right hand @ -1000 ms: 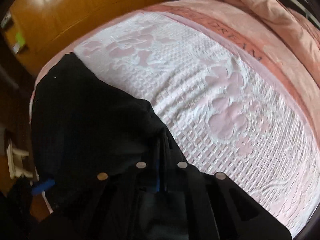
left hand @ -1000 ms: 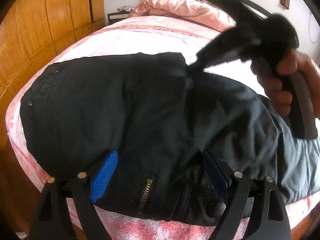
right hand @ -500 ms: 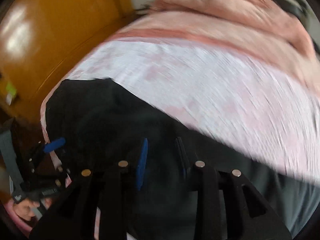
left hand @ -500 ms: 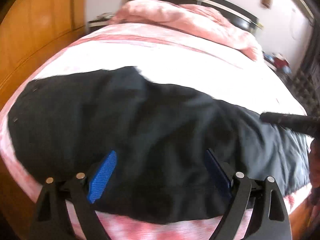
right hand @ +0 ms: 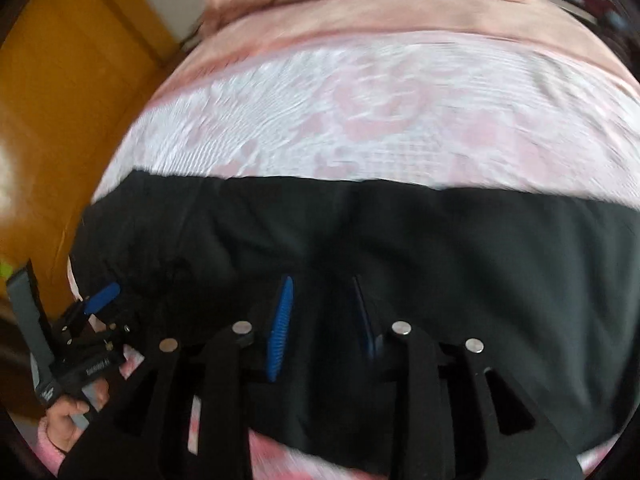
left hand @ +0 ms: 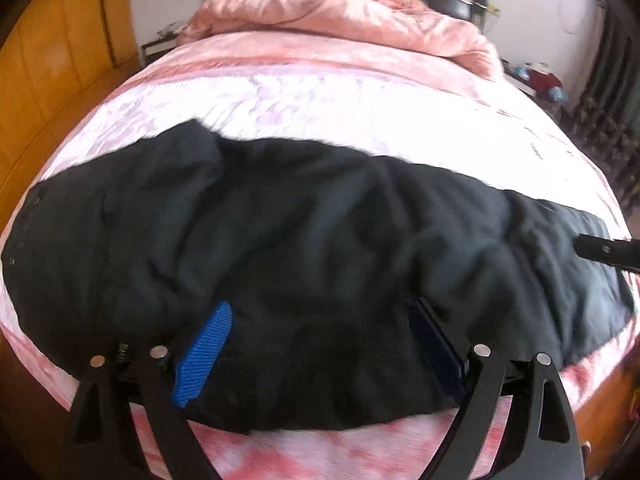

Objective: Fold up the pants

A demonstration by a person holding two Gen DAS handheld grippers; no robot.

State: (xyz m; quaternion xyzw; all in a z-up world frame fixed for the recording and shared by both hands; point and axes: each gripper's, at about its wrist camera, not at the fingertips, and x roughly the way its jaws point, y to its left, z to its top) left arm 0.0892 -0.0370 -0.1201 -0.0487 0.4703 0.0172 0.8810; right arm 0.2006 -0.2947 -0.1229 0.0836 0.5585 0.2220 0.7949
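Black pants (left hand: 304, 240) lie spread across the near part of the bed, running left to right; the right wrist view shows the pants (right hand: 460, 248) as a dark band too. My left gripper (left hand: 320, 332) hovers over their near edge, open wide, its blue pads (left hand: 204, 352) far apart with nothing pinched. In the right wrist view the left gripper (right hand: 100, 300) appears at the pants' left end, held by a hand in a pink sleeve. My right gripper (right hand: 320, 312) is above the pants further right, jaws a little apart and gripping nothing. Its black tip (left hand: 604, 250) shows at the right edge of the left view.
The bed (left hand: 360, 112) has a pink and white patterned cover, with a pink quilt (left hand: 340, 16) bunched by the dark headboard. An orange wooden wardrobe (left hand: 52, 60) stands close on the left. A cluttered bedside stand (left hand: 536, 76) is at the far right.
The right gripper let go of the pinched fold of pants, opened, and swung off to the right. The lifted fabric now lies flat. The left gripper shifted a little, staying open.
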